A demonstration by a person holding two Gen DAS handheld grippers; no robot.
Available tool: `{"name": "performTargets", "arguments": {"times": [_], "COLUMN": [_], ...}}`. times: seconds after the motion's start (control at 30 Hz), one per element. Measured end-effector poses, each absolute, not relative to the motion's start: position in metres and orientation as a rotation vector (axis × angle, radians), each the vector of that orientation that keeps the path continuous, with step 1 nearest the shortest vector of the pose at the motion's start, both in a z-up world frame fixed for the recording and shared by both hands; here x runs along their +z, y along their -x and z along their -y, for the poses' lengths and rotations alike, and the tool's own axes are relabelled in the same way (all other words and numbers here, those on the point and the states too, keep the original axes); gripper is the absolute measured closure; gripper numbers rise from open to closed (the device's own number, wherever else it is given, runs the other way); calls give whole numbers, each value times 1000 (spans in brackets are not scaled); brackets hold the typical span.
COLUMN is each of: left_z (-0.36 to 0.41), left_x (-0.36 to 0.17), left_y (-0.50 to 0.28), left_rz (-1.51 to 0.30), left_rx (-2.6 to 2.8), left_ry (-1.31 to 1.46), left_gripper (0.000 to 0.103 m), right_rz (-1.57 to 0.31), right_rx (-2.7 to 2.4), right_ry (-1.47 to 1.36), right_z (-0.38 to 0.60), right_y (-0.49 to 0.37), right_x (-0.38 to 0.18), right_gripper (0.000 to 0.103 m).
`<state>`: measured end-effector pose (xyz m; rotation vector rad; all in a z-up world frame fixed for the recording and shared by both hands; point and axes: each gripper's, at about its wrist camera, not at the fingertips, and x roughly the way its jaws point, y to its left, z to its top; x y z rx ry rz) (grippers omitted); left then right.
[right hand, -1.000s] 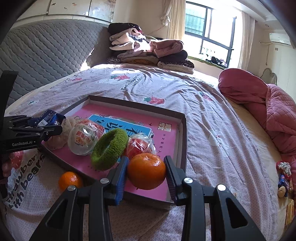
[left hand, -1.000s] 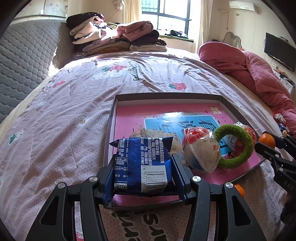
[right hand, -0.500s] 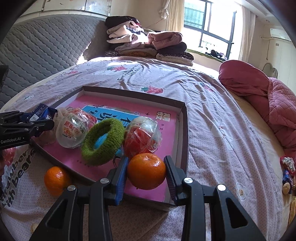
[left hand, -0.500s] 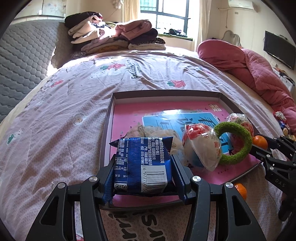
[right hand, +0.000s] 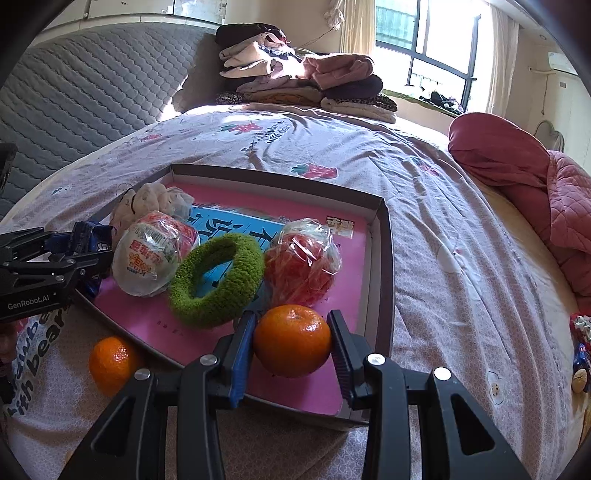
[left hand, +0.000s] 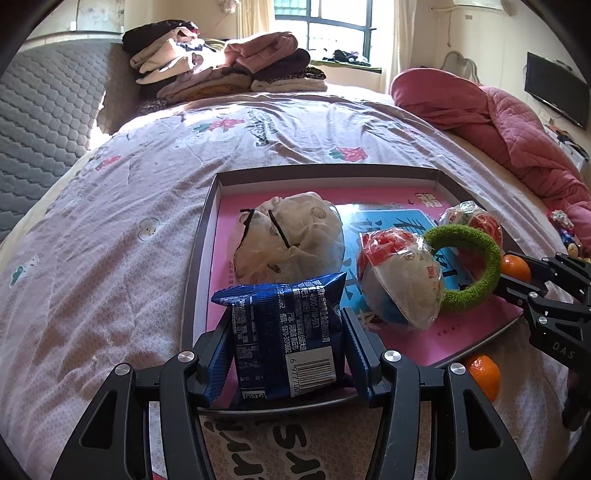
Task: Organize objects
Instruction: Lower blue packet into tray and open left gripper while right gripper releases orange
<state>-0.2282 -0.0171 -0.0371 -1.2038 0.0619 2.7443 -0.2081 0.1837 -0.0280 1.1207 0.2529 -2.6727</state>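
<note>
I've got the blue snack packet (left hand: 286,334) clamped in the left gripper (left hand: 284,354) over the tray's (left hand: 325,171) near-left corner. Right gripper (right hand: 291,347) grips an orange (right hand: 291,339) above the near edge. Second orange (right hand: 110,363) sits on the bedspread (right hand: 443,258), just outside that edge.

Bright window (left hand: 334,27) daylight, fisheye-warped dark corners.

Both wrist cameras are looking down-forward past their jaws, close over the bed (left hand: 110,229), sharing the tray (left hand: 325,171) (right hand: 380,258) ahead.
</note>
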Motion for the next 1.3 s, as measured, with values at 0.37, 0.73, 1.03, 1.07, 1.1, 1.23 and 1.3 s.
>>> {"name": "performTargets", "arguments": {"times": [0.37,0.73,1.03,1.07,1.1,1.23,1.3], "left_z": [16,18,19,19,19,21,22], "left_x": [-39,-39,-34,-34,-33,-28,-23], "left_y": [227,229,226,226,226,223,221], "left_rz": [-59,-40,-37,-35,-30,-24,-15], "left_rx": [2739,2735,2749,2750,2752,2771,2774], "left_ry": [1215,1234,1201,1201,1200,1210,1202], "left_gripper": [47,45,40,40,40,40,40], "right_rz": [-189,-169,-169,-173,-178,-180,-173], "right_rx": [-2662,-2673,-2707,-2711,-2716,-2731,-2739], "right_ry": [-1160,-1186,-1181,-1180,-1178,-1170,-1165], "right_z": [-188,-191,-193,-193,-193,-194,-195], "right_y": [212,213,210,209,209,207,206], "right_x": [-29,-29,-27,-27,-26,-24,-23], "right_gripper": [64,60,54,54,54,53,53]}}
